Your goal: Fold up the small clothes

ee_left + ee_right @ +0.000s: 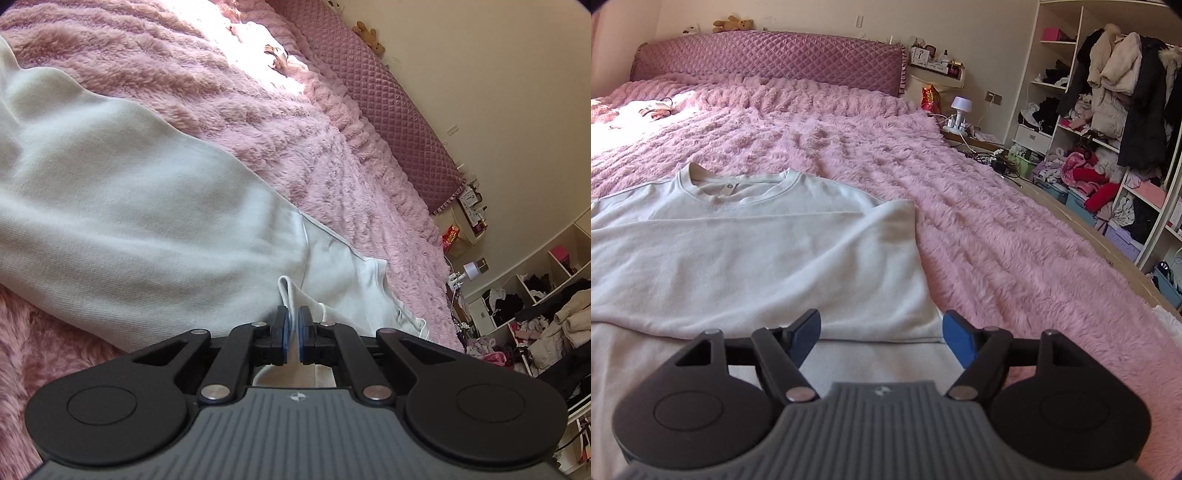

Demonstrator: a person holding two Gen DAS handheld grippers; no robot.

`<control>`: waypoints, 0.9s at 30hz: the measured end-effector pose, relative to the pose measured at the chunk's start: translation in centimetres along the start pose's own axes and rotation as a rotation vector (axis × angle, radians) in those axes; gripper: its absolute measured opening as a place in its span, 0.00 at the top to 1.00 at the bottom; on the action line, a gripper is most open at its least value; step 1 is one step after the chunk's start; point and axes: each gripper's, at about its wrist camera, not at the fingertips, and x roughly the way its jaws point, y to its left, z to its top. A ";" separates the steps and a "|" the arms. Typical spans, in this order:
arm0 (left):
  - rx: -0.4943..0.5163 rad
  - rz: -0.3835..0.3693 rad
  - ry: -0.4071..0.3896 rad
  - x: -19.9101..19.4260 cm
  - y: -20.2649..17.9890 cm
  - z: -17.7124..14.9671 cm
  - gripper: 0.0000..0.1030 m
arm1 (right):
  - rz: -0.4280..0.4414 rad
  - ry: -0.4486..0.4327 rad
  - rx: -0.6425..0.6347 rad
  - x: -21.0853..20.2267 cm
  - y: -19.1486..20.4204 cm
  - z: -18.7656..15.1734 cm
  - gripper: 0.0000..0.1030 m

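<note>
You're partway: the white top [750, 236] lies on the pink bed [997, 229] with one side folded over, your left gripper [292, 325] pinching its edge, right gripper [881, 338] jaws wide above it, further folds remaining

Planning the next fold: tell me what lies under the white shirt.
The white shirt lies on a fluffy pink blanket, which shows all around it. The sleeve is folded over the shirt body. Anything else beneath the shirt is covered and cannot be seen.

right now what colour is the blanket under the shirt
Pink and fluffy; the blanket shows best in the right wrist view, under the white shirt.
</note>
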 end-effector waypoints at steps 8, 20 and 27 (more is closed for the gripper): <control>0.120 -0.103 -0.030 1.0 -3.8 0.0 0.81 | 0.136 0.001 -0.006 1.6 1.5 2.0 0.30; 0.024 0.091 -0.024 2.3 -1.1 0.0 0.80 | 0.174 0.050 0.037 2.0 1.7 1.1 0.30; 0.025 0.140 -0.098 0.7 -2.0 0.0 0.57 | 0.183 0.062 0.032 1.9 1.7 0.8 0.30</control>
